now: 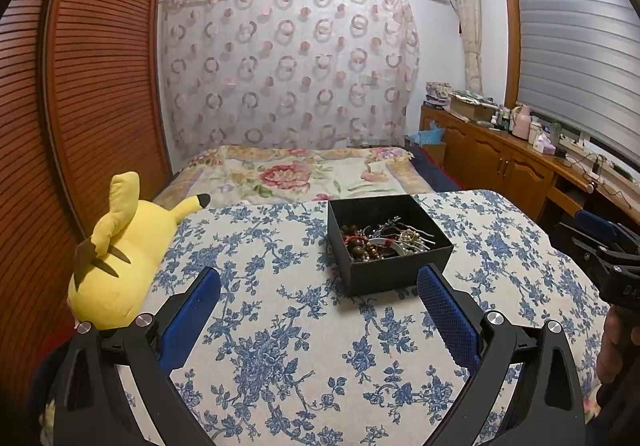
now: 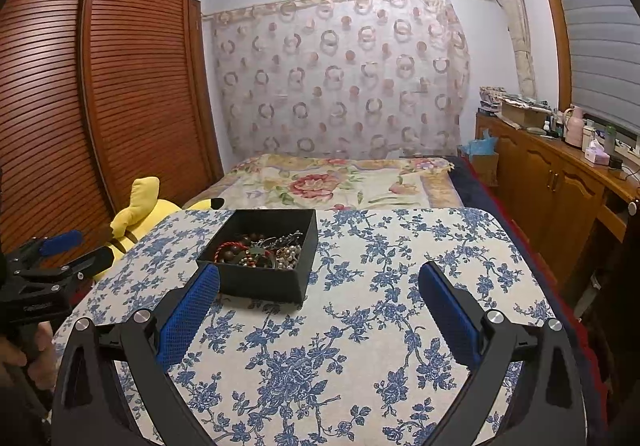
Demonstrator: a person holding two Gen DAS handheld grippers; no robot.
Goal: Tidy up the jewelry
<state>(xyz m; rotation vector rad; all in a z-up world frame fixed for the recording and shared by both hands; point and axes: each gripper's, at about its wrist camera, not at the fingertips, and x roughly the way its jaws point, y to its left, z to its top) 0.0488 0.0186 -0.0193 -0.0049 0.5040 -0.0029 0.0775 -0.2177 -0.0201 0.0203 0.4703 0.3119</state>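
Observation:
A black open box (image 1: 400, 270) sits on the table with the blue floral cloth (image 1: 280, 326). It holds a tangle of jewelry (image 1: 384, 240): brown beads, a red cord, pearls, silver pieces. My left gripper (image 1: 320, 278) is open and empty, just short of the box, which lies ahead to the right. In the right wrist view the box (image 2: 264, 282) and its jewelry (image 2: 260, 250) lie ahead to the left. My right gripper (image 2: 320, 278) is open and empty, its left pad (image 2: 192, 306) beside the box's near corner.
A yellow plush toy (image 1: 120, 258) lies at the table's left edge. A bed with a floral blanket (image 1: 304, 174) is beyond the table. A wooden louvred wardrobe (image 1: 92, 86) stands left. A cluttered wooden cabinet (image 1: 520, 154) runs along the right under the window.

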